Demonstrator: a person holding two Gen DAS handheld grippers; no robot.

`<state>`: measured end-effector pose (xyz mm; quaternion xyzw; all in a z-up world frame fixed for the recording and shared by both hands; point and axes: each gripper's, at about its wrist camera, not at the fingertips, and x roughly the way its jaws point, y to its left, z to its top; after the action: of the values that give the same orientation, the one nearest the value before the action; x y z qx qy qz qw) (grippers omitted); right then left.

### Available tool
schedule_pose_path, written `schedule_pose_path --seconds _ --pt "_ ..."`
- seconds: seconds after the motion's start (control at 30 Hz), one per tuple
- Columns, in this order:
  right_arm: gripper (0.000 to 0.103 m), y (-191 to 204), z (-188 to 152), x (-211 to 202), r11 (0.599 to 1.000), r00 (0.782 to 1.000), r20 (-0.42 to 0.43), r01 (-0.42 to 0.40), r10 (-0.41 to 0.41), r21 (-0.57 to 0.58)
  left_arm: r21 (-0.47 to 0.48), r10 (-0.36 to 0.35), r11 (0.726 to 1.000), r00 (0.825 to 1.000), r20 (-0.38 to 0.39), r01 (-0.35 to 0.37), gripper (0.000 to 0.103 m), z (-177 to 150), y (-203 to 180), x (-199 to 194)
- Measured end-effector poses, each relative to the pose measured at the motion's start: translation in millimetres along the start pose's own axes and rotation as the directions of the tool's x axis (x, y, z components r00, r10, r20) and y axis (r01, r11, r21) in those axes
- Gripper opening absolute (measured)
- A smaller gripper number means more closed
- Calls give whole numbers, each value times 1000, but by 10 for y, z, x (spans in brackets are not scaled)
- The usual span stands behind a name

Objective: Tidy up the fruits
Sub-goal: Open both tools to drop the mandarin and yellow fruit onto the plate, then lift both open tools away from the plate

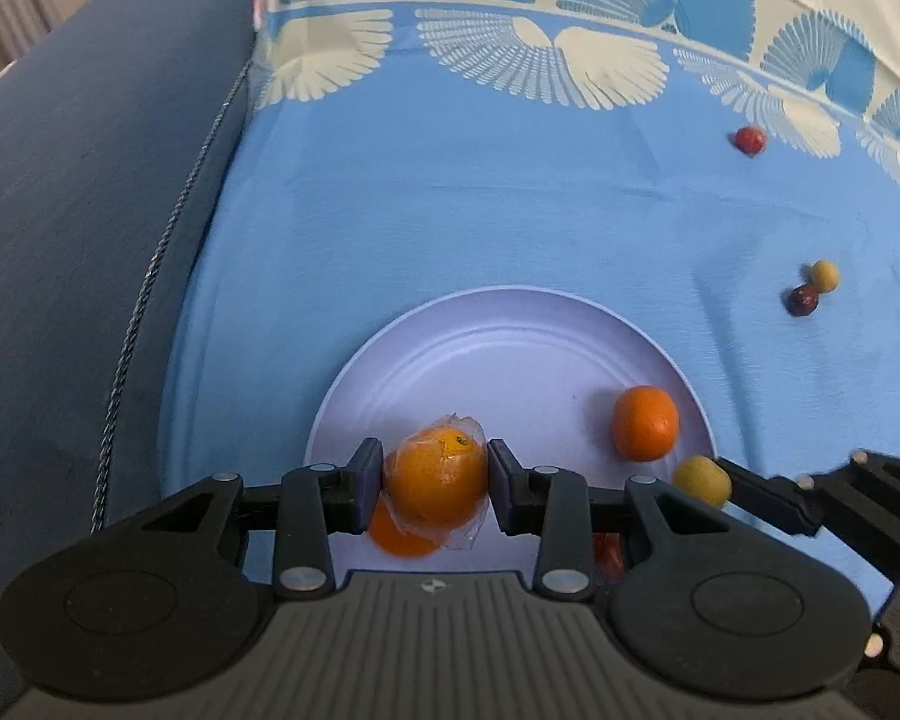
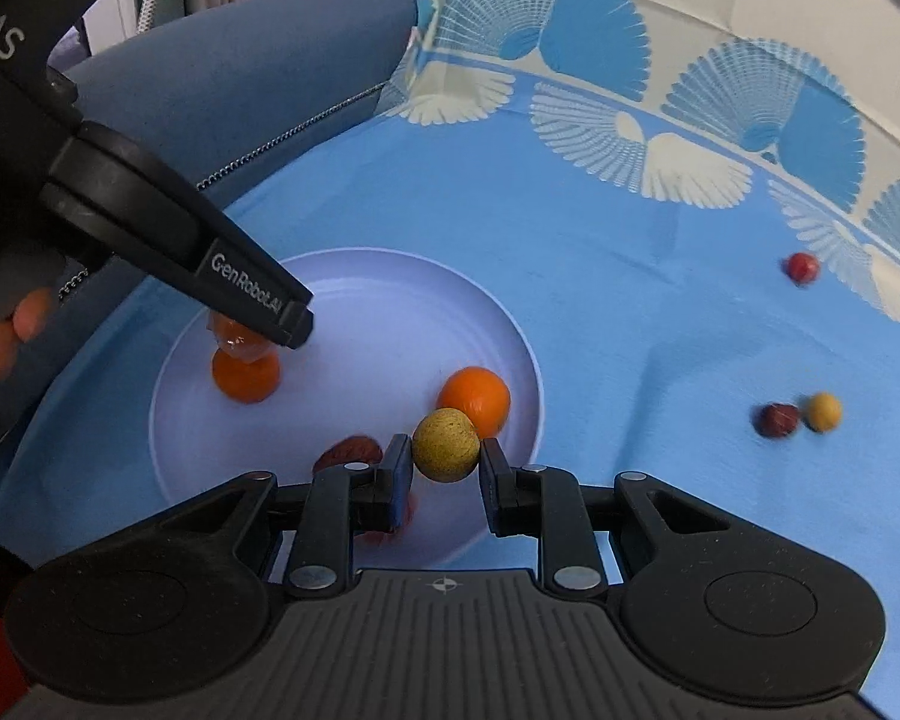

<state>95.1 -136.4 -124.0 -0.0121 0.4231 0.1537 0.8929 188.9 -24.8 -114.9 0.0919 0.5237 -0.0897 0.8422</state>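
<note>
My left gripper (image 1: 435, 483) hangs over the near part of the white plate (image 1: 510, 336), shut on a plastic-wrapped orange (image 1: 435, 474) whose sides meet both pads. A bare orange (image 1: 402, 540) lies on the plate just beneath it. My right gripper (image 2: 446, 468) is above the plate's (image 2: 342, 276) near right rim. A speckled yellow-green round fruit (image 2: 446, 446) sits between its fingertips, touching the left pad with a thin gap at the right one. Another orange (image 2: 474, 399) rests on the plate beyond it. A dark red fruit (image 2: 351, 450) lies by the left finger.
On the blue cloth to the right lie a red fruit (image 2: 802, 268), a dark red fruit (image 2: 777, 420) and a small yellow fruit (image 2: 823, 411). A blue sofa arm (image 1: 90, 240) borders the cloth on the left. A person's hand (image 2: 6, 336) holds the left gripper.
</note>
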Motion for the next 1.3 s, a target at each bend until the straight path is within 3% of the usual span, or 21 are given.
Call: schedule_pose_path --seconds 0.07,0.1,0.17,0.33,0.57,0.83,1.3 --pt "67 -48 32 31 1000 1000 -23 10 -10 11 26 -10 1000 1000 5 10 97 38 -20 -23" --pt "73 -57 48 -12 1000 1000 -14 13 -13 20 25 14 1000 999 33 -15 103 37 -24 -86" --pt "89 -63 59 -158 1000 1000 10 8 -9 30 31 36 999 991 127 -40 103 -3 -13 -269" --pt "100 8 -59 -696 995 1000 23 14 -16 97 34 23 999 994 110 -26 103 -160 14 -595" --pt "102 266 -398 -1367 986 999 45 -14 7 168 -16 20 1000 992 127 -18 103 -574 26 -1143" --pt "102 391 -548 -1857 984 983 145 93 -115 154 -15 44 999 985 168 -42 103 -923 -44 -1598" --pt "102 488 -759 -2371 971 943 266 154 -200 182 0 54 998 961 270 -56 103 -1362 -195 -2254"
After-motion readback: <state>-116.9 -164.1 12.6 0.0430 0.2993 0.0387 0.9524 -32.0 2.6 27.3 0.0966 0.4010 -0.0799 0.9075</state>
